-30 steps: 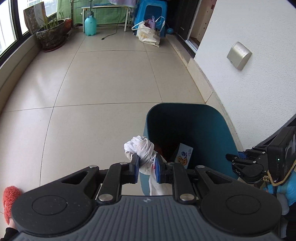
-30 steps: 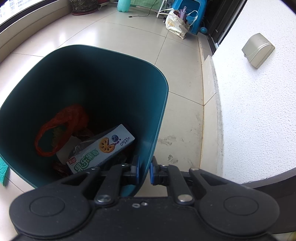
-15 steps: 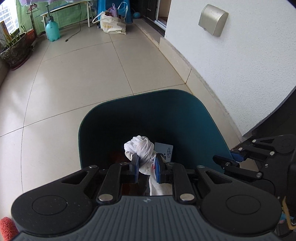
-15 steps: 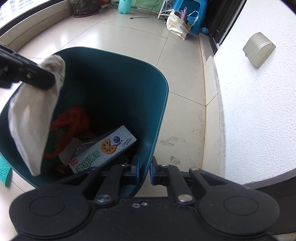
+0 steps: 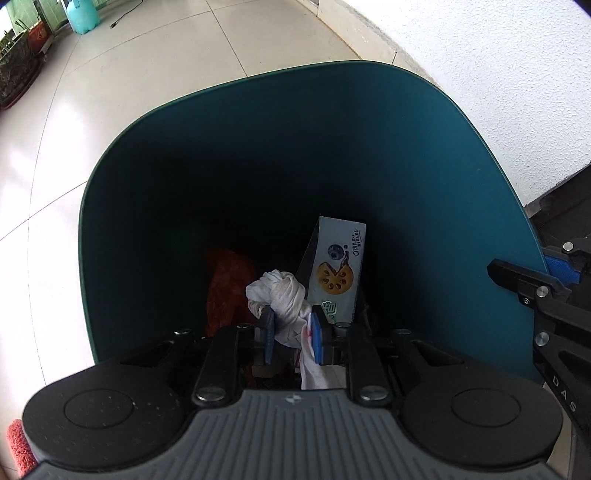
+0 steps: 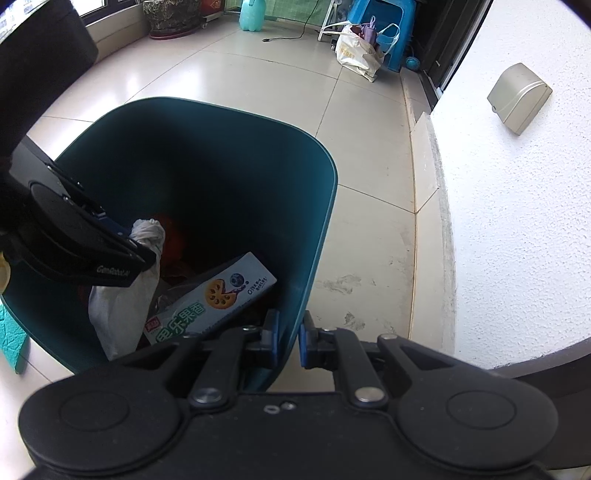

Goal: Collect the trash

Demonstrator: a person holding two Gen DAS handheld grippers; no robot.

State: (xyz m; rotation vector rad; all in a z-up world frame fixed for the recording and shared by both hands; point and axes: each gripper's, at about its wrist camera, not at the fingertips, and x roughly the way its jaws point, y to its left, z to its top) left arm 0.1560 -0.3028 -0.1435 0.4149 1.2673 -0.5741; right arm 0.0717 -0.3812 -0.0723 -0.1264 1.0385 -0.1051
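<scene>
My left gripper (image 5: 293, 334) is shut on a crumpled white cloth (image 5: 282, 301) and holds it inside the mouth of the teal trash bin (image 5: 122, 192). The cloth (image 6: 125, 291) hangs down into the bin in the right wrist view, under the left gripper (image 6: 138, 249). My right gripper (image 6: 288, 341) is shut on the bin's near wall (image 6: 314, 258), one finger inside and one outside. In the bin lie a snack box (image 5: 338, 271), also in the right wrist view (image 6: 218, 295), and an orange net bag (image 5: 229, 284).
A white wall (image 6: 517, 221) with a grey socket cover (image 6: 519, 98) stands right of the bin. Far back on the tiled floor (image 6: 258, 74) are a white bag (image 6: 356, 53), a blue stool (image 6: 384, 22), a teal bottle (image 6: 253, 14) and a plant pot (image 6: 171, 18).
My left gripper has carried the white cloth from beside the bin's rim to over it and down into its mouth. My right gripper has kept its hold on the bin wall.
</scene>
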